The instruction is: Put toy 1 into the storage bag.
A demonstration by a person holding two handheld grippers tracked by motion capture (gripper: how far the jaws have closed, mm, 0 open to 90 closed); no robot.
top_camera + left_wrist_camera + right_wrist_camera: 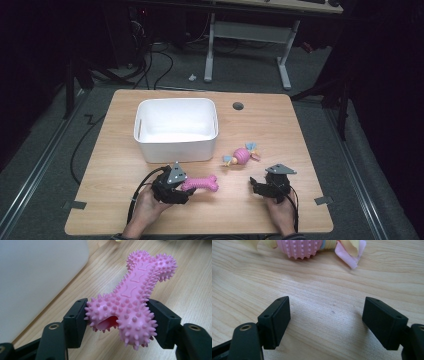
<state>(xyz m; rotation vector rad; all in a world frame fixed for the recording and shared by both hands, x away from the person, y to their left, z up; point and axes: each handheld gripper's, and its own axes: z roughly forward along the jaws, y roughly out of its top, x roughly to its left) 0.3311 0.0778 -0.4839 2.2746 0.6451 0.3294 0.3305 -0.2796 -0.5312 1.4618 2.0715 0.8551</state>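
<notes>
A pink spiky bone toy is clamped at one knobbed end between the pads of my left gripper, just off the wooden table. Its other end points right in the high view. A pink spiked ball toy with yellow, blue and pink fabric tails lies on the table right of centre. My right gripper rests near the front edge, below that toy, jaws apart with only bare wood between them.
A white plastic bin stands on the table behind the left gripper; its wall is close on the left in the left gripper view. A round cable hole sits near the table's far edge. A desk frame stands beyond.
</notes>
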